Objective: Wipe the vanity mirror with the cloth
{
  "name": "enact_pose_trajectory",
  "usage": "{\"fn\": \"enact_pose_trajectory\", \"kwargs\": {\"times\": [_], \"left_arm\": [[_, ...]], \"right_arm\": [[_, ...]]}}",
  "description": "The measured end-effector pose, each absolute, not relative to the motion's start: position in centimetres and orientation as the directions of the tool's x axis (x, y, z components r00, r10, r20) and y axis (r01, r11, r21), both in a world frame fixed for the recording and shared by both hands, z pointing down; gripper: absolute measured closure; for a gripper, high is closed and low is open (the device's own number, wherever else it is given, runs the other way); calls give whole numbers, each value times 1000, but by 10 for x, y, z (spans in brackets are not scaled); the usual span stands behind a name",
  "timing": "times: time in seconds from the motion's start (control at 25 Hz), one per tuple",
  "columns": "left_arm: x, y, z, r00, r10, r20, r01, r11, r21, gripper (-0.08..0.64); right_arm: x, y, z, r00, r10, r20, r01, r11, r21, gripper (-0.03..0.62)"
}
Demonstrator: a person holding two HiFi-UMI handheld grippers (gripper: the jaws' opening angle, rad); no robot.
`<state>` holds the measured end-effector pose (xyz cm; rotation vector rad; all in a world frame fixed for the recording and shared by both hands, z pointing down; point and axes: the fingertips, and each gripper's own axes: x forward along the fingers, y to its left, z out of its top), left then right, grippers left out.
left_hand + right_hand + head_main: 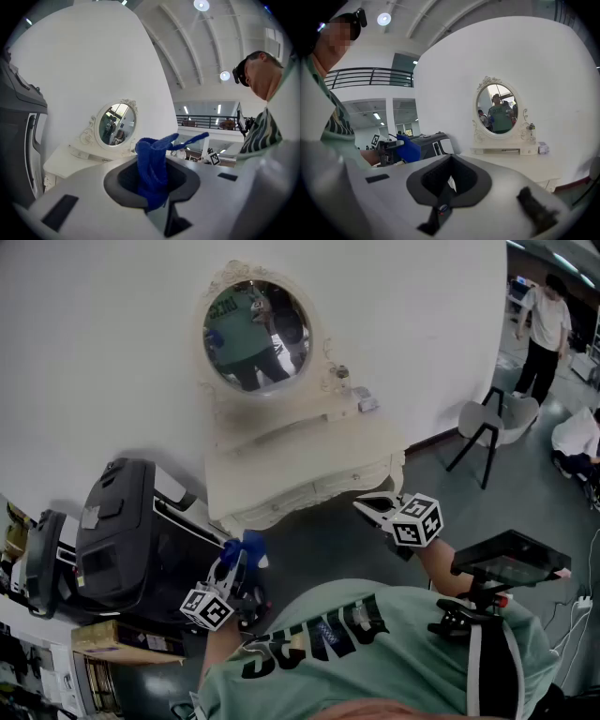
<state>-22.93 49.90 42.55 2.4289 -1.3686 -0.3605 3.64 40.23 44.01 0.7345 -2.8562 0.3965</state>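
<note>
The oval vanity mirror (255,324) in its cream carved frame stands on a cream vanity table (281,486) against the white wall. My left gripper (234,568) is low and left of the table, shut on a blue cloth (247,547). In the left gripper view the cloth (152,164) bunches up between the jaws of the gripper (152,185), with the mirror (116,124) farther off to the left. My right gripper (377,508) hovers near the table's front right corner, shut and holding nothing. The right gripper view has the mirror (501,112) ahead and the blue cloth (408,148) at the left.
A black machine (117,526) and a cardboard box (117,638) sit to the left. A small bottle (339,376) and a small box (367,405) stand on the vanity. A grey chair (492,423) and a standing person (544,324) are at the right. A screen on a stand (511,559) is near my right arm.
</note>
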Motion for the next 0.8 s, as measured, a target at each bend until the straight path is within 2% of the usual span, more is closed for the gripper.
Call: {"fn": "enact_pose_trajectory", "kwargs": {"times": [0.2,0.6,0.8], "left_arm": [[-230,493,421,553,-832,-48,-746,-520,416,480],[-240,516,414,537,-843,-26,-757,-495,426,480],[-275,518,440,550,-835,-38,-742,-509,438,480]], "right_arm": [[38,405,429,-839,-502,208,-540,815,-210,586],[19,412,410,-849,-480,223,-522,827,-207,586],[-19,409,436,-839,-487,242,-539,806,-247,584]]}}
